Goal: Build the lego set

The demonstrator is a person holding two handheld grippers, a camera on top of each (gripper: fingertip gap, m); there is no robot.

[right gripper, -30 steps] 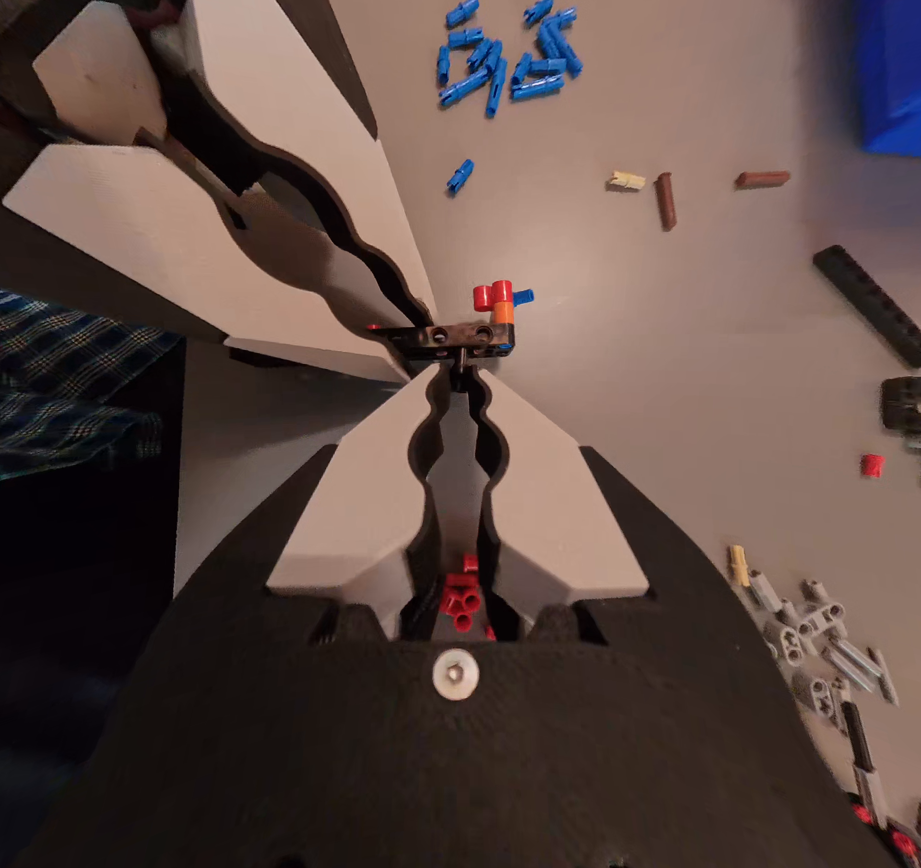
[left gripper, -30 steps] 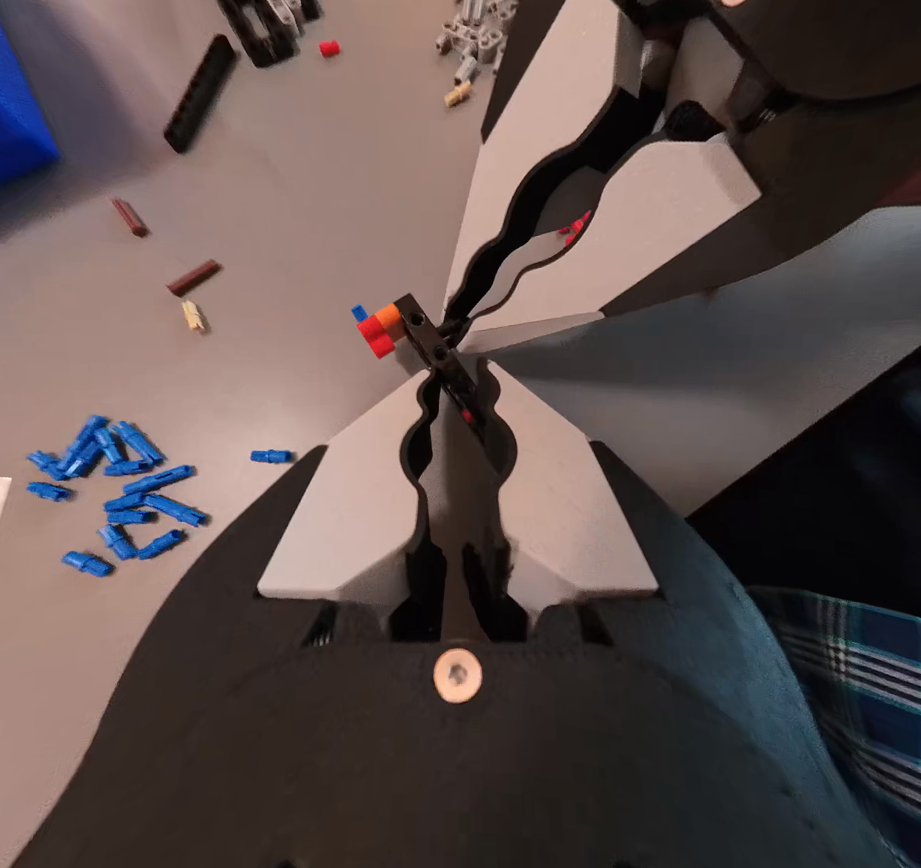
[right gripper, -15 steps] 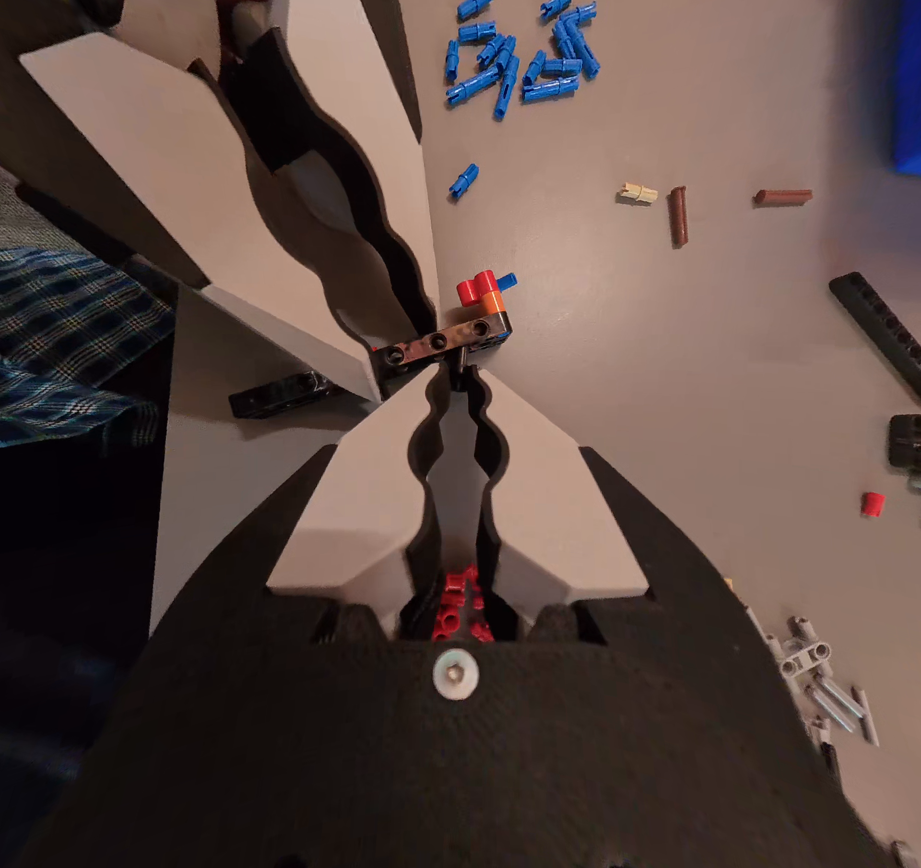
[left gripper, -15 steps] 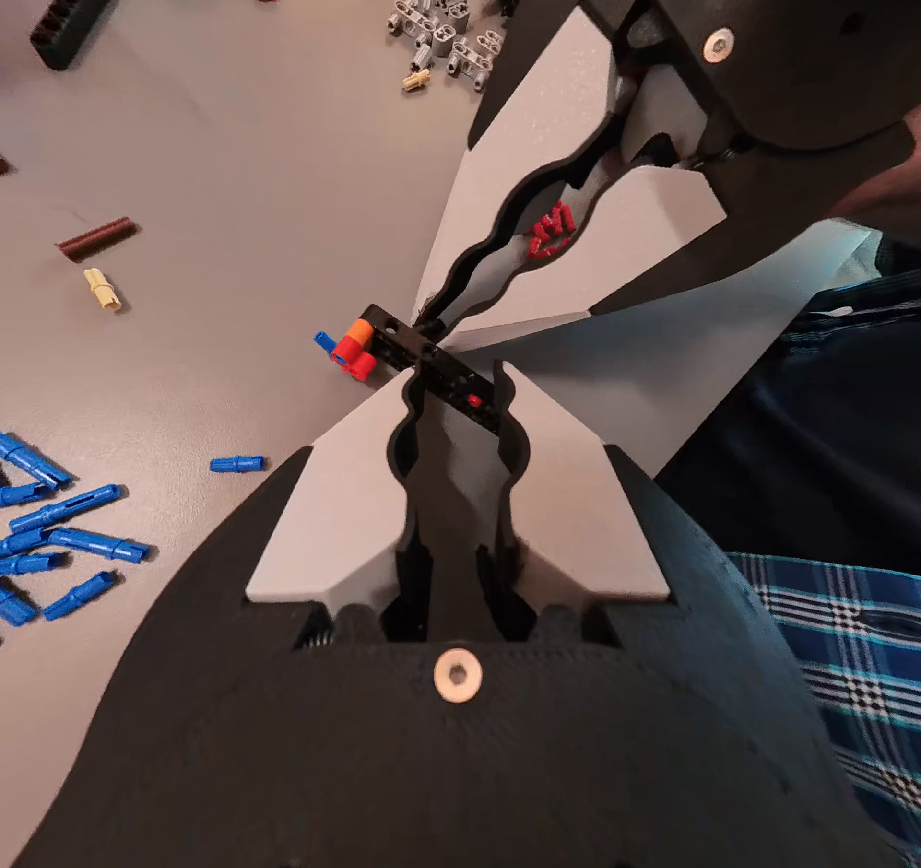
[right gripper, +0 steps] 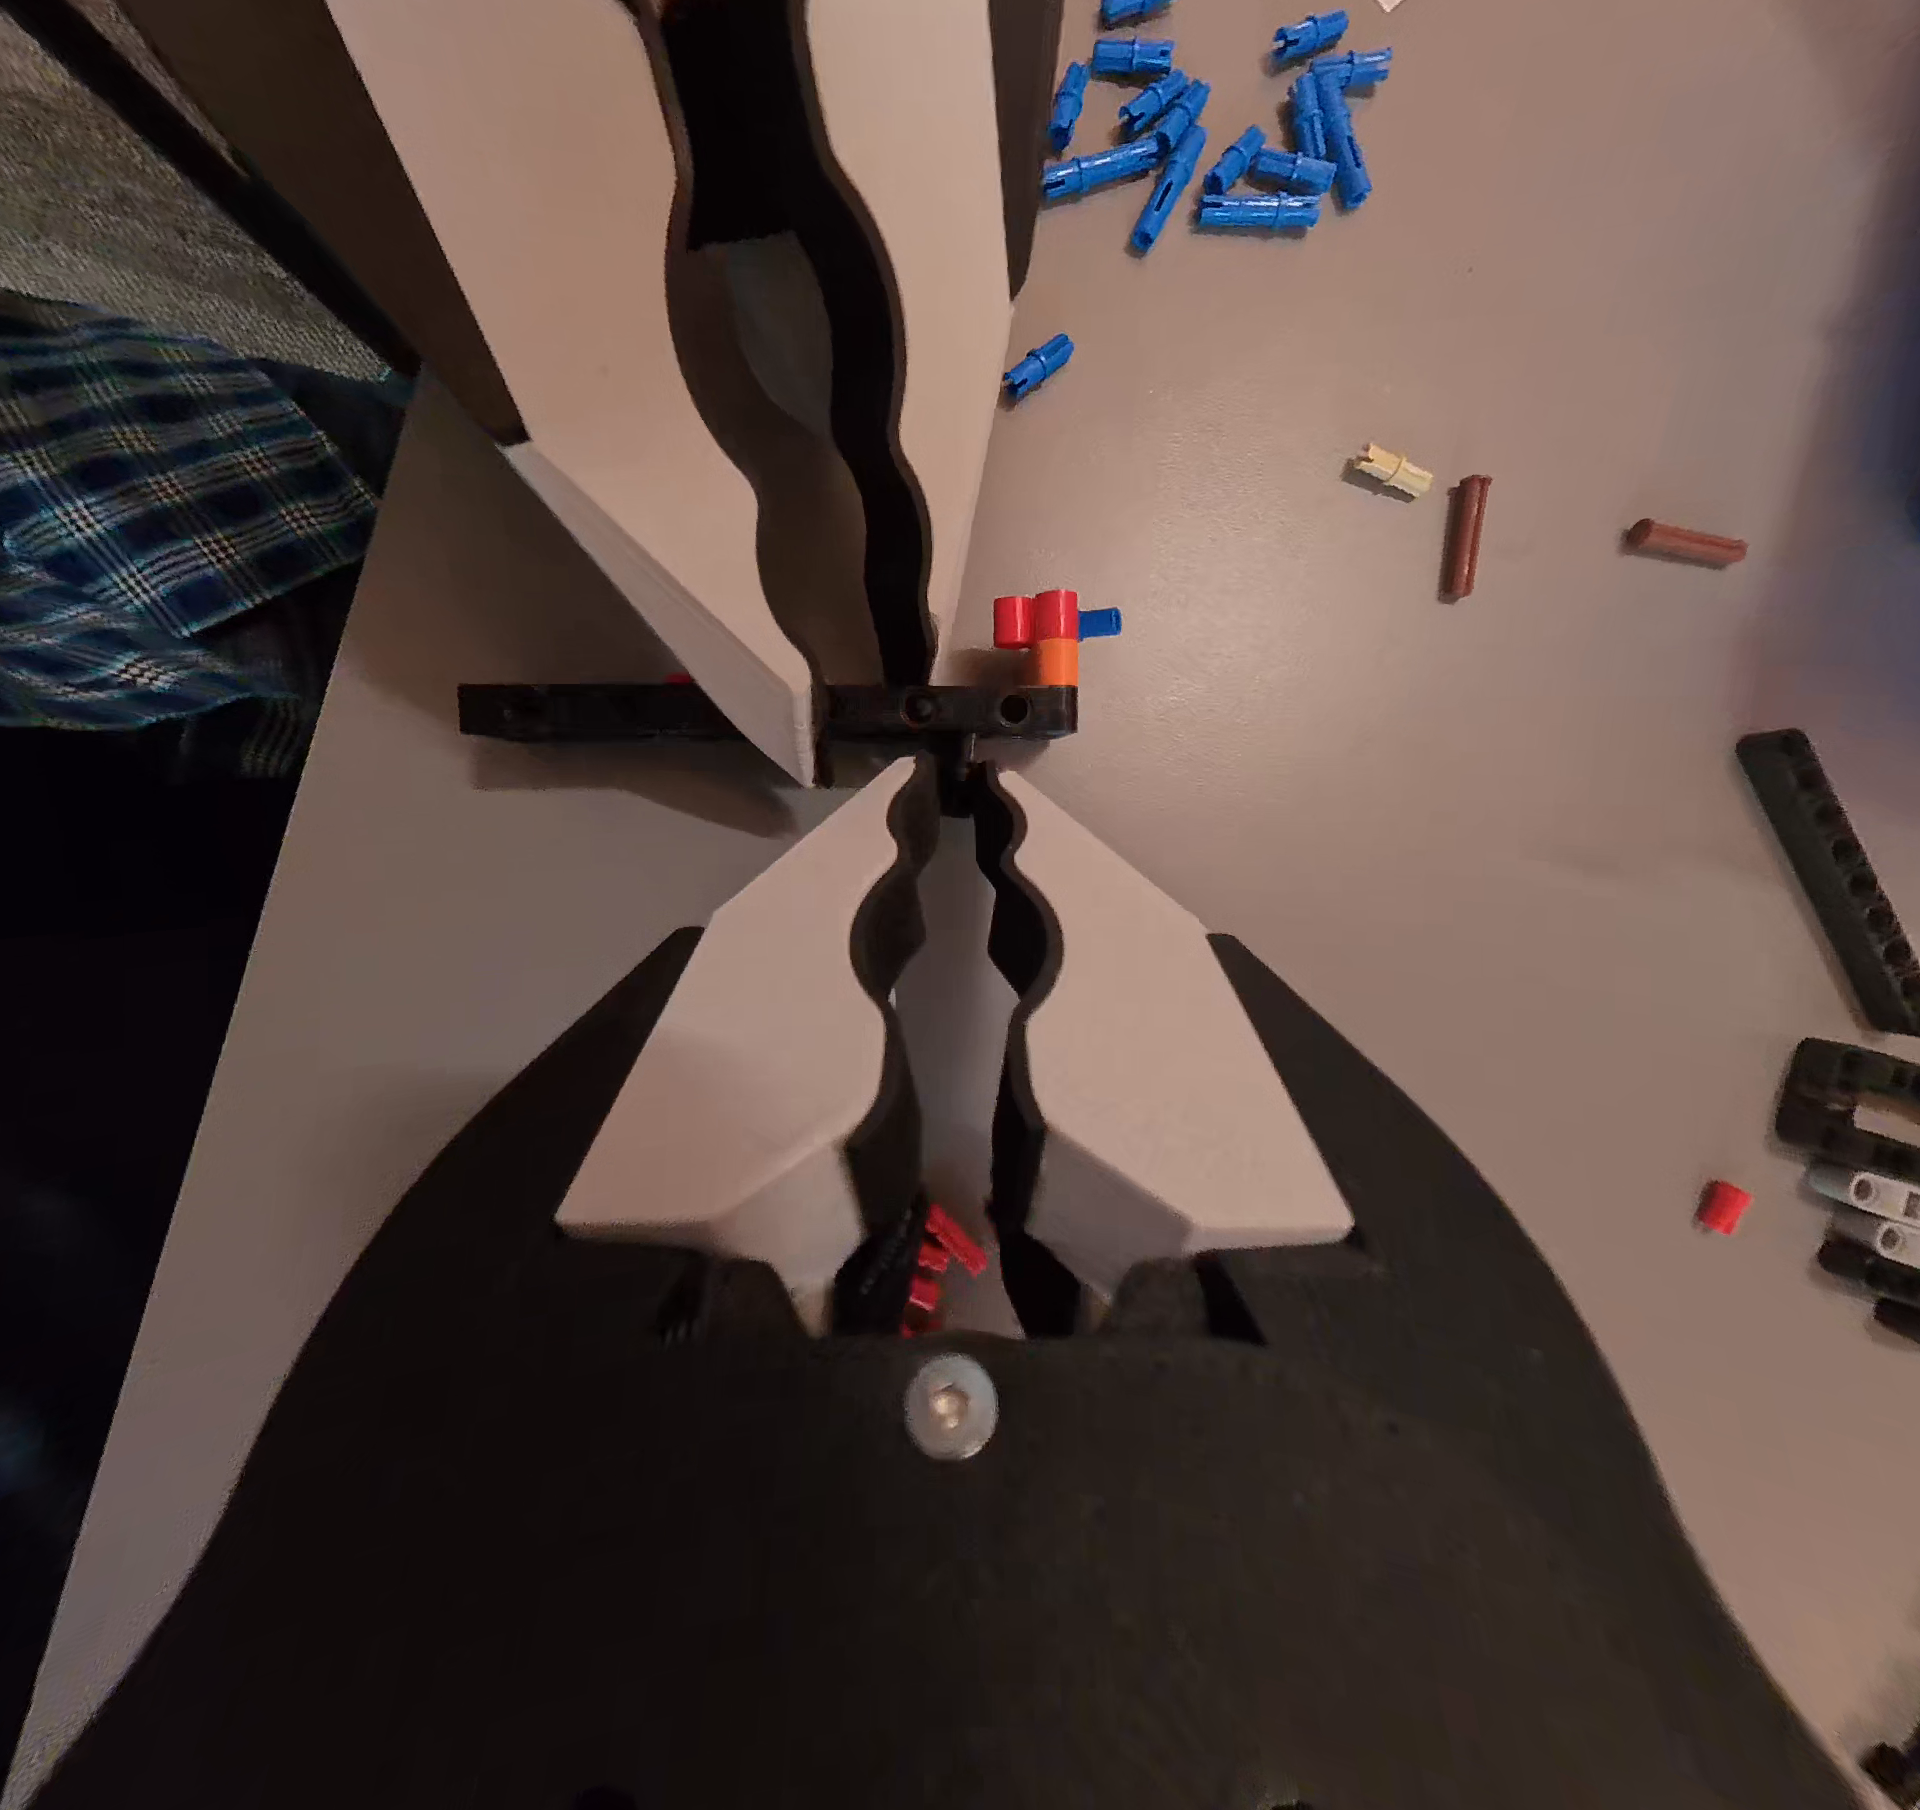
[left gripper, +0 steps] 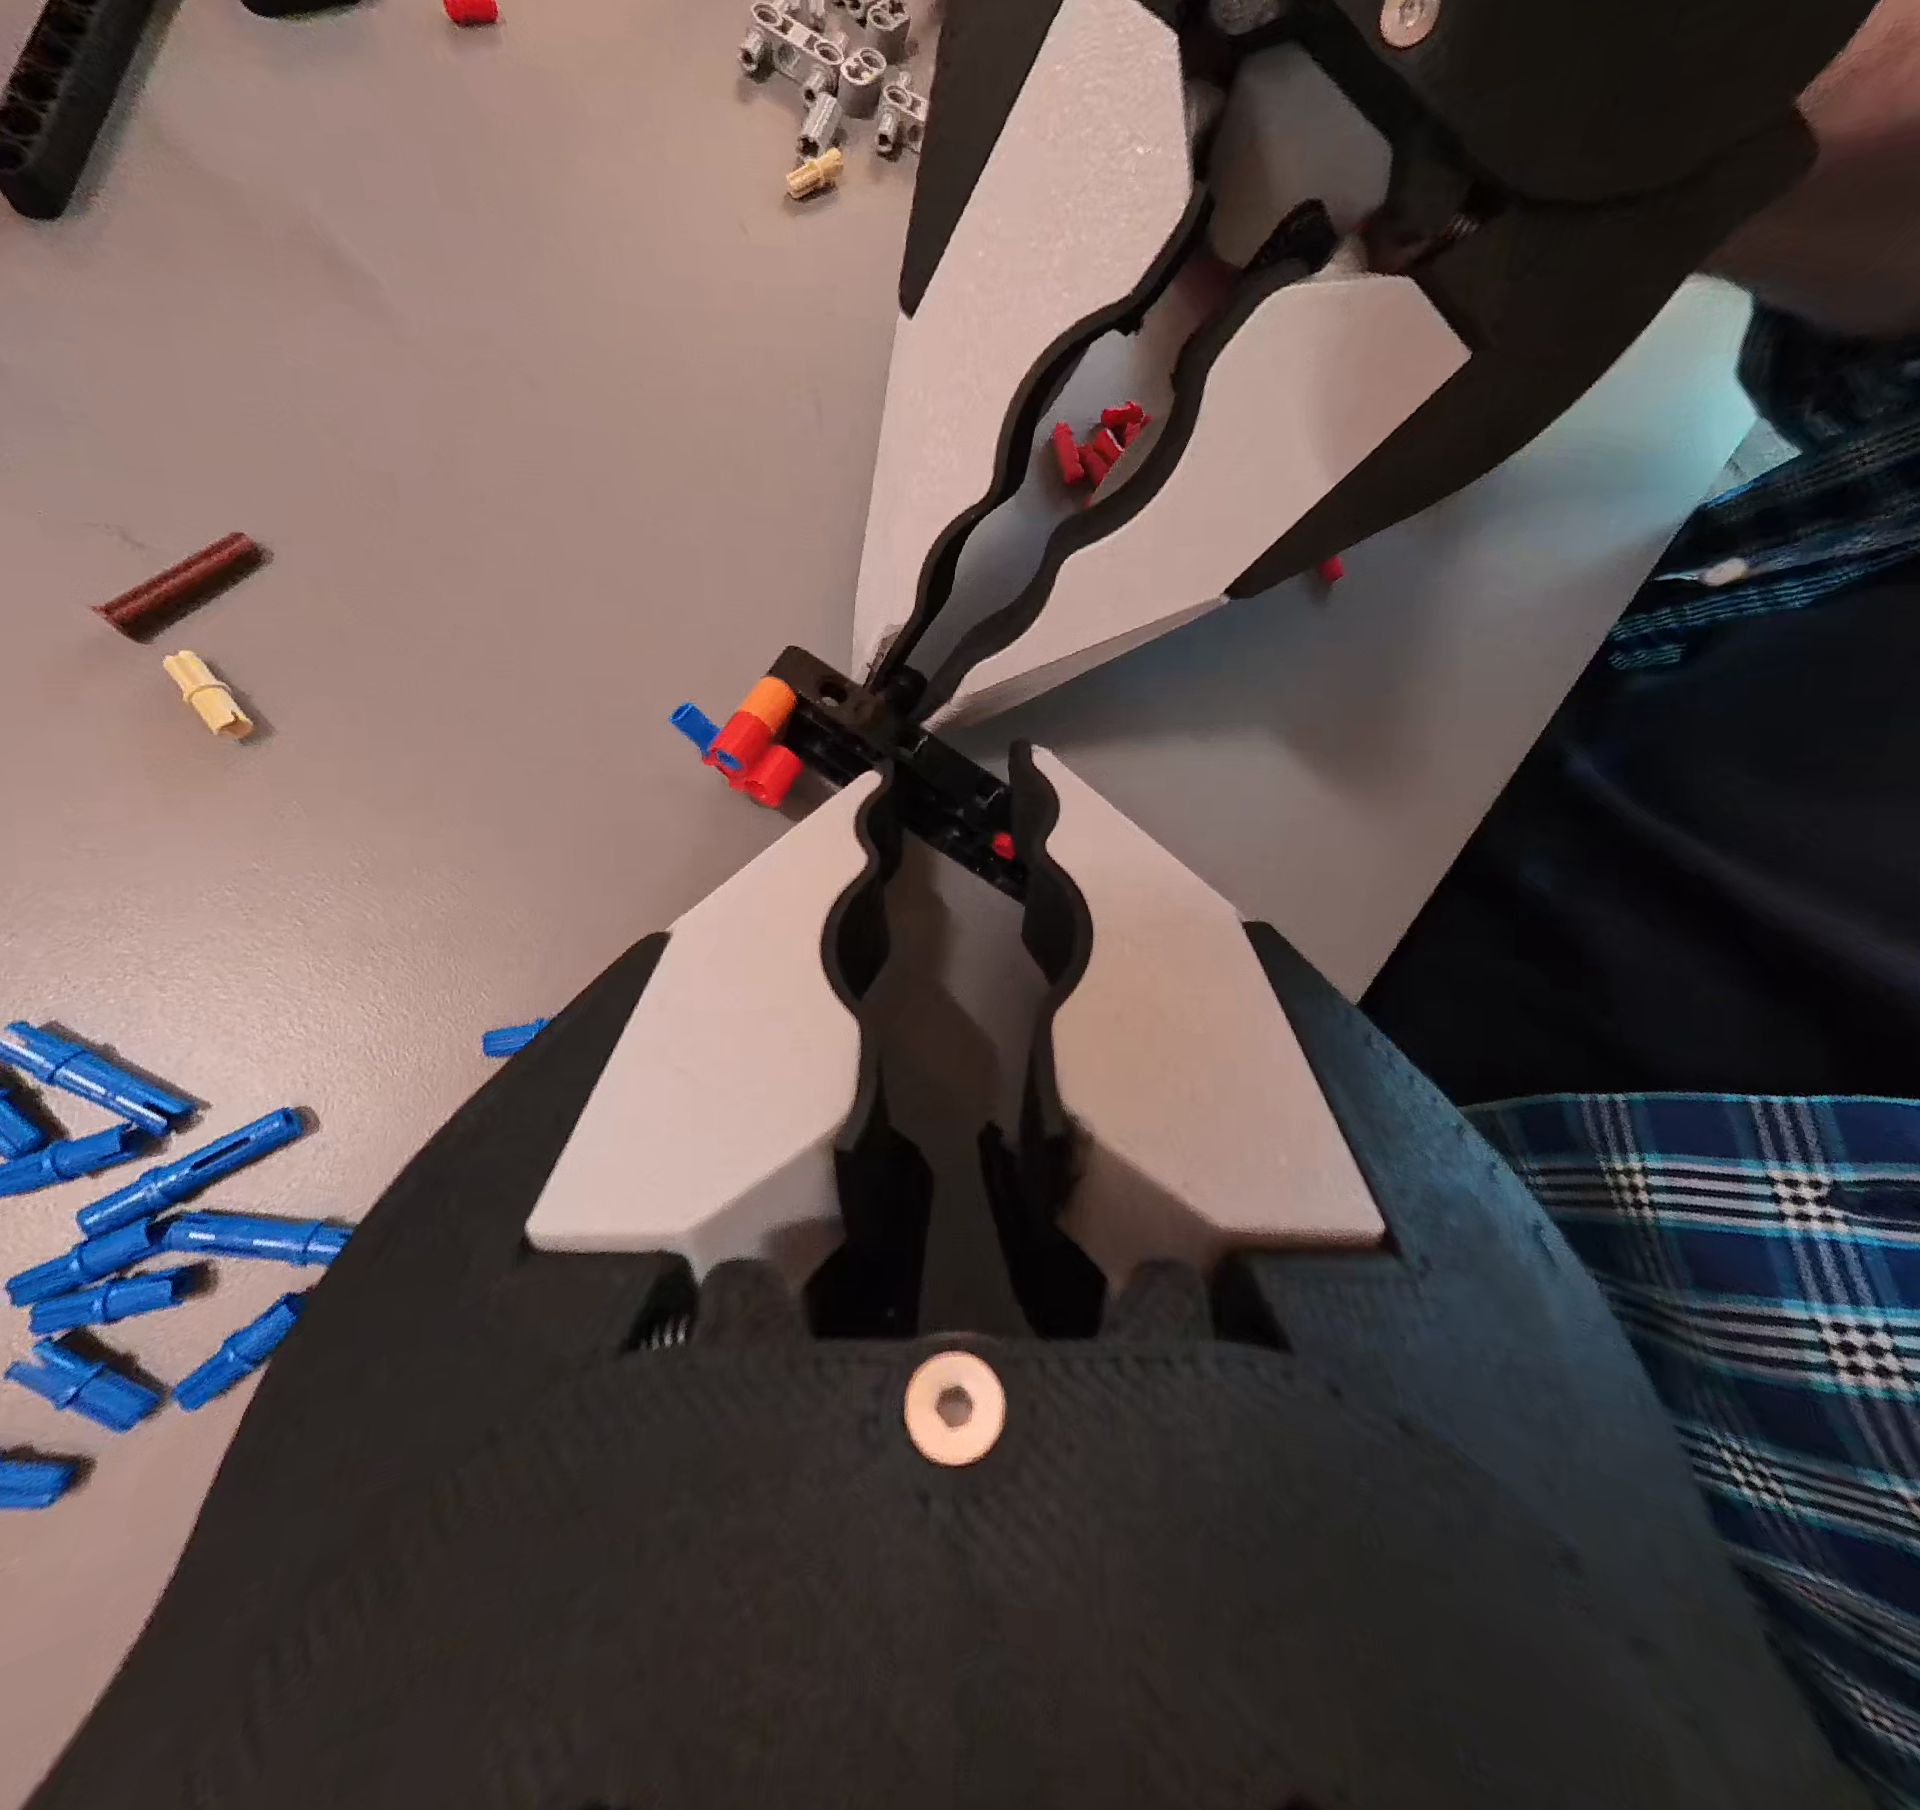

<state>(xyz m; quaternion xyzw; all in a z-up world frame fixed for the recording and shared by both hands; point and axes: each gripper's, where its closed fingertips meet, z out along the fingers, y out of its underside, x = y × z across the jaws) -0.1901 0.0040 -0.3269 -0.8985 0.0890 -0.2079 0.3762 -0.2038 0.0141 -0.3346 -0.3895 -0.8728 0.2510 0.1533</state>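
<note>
A long black lego beam (left gripper: 951,810) with a red, orange and blue cluster (left gripper: 753,732) on one end is held above the grey table. My left gripper (left gripper: 948,773) is shut on the beam, which lies slantwise across its jaws. In the right wrist view the beam (right gripper: 997,711) is level, with the cluster (right gripper: 1049,643) on top. My right gripper (right gripper: 958,784) is shut on a short black pin (right gripper: 961,768) that sits in the beam's underside. The left gripper (right gripper: 883,700) comes in from above and hides the beam's middle.
Blue pins (left gripper: 135,1210) lie at the left, a tan pin (left gripper: 208,695) and a brown axle (left gripper: 182,571) nearby. Grey connectors (left gripper: 842,67), a loose black beam (left gripper: 73,77) and a red bush (left gripper: 468,2) lie farther off. Small red pieces (left gripper: 1096,441) lie under the right gripper. Plaid cloth (left gripper: 1766,1345) shows past the table edge. Left and right tips are no more than a few centimetres apart.
The beam has turned from lying along my left fingers to lying across them, and the left jaws stand wider. In the right wrist view the beam has levelled and its far end shows.
</note>
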